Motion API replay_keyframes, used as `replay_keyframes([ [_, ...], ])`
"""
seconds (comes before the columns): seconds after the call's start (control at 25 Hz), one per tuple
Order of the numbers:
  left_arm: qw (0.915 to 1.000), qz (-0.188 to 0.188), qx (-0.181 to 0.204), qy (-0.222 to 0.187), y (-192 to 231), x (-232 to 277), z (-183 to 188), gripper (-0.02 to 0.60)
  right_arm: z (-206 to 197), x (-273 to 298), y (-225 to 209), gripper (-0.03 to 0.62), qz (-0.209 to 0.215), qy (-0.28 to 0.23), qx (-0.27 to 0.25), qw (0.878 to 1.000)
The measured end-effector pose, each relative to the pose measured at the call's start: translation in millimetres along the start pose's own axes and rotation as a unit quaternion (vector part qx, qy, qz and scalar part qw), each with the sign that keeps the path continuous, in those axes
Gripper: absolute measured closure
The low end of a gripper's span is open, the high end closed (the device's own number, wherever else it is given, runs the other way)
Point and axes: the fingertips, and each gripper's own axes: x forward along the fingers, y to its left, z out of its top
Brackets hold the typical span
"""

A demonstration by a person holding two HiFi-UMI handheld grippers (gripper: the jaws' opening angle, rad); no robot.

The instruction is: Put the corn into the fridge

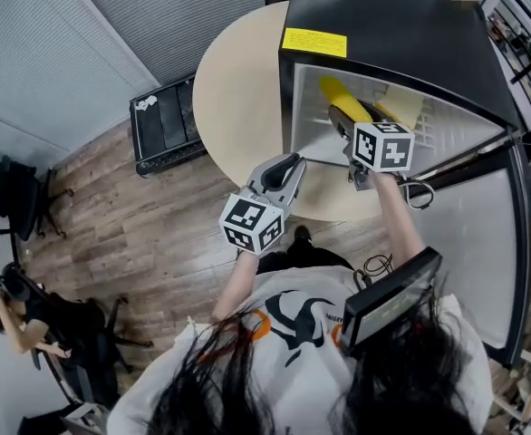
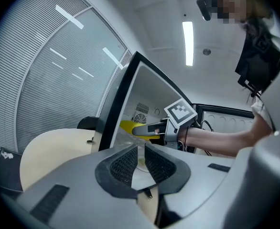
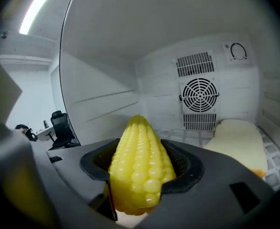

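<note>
Corn's goal, the open fridge (image 1: 392,34), stands on the round desk (image 1: 238,98). The right gripper (image 1: 345,120) reaches into the cavity, its jaws clamped on the corn (image 3: 139,161), whose long axis points at the back wall. The left gripper (image 1: 282,178) hangs outside with its jaws nearly together and empty. Lowering and letting go likely remain.

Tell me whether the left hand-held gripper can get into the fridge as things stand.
Probably yes. The fridge door stands open and the left hand-held gripper hangs just outside the opening. The right hand-held gripper, holding the corn, fills part of it.
</note>
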Motion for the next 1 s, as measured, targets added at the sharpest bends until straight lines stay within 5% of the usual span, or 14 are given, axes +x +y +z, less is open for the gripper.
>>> replay_keyframes([
  [0.56, 0.9999, 0.015, 0.001, 0.007, 8.7, -8.4, -4.3, 0.538, -1.0, 42.7, -10.7, 0.327, -0.015, 0.088, -0.149, 0.985],
  [1.0, 0.9998, 0.020, 0.000, 0.005, 18.1, -13.6, -2.4, 0.540, -3.7, 47.0, -6.3, 0.328, -0.019, 0.090, -0.181, 0.979],
])
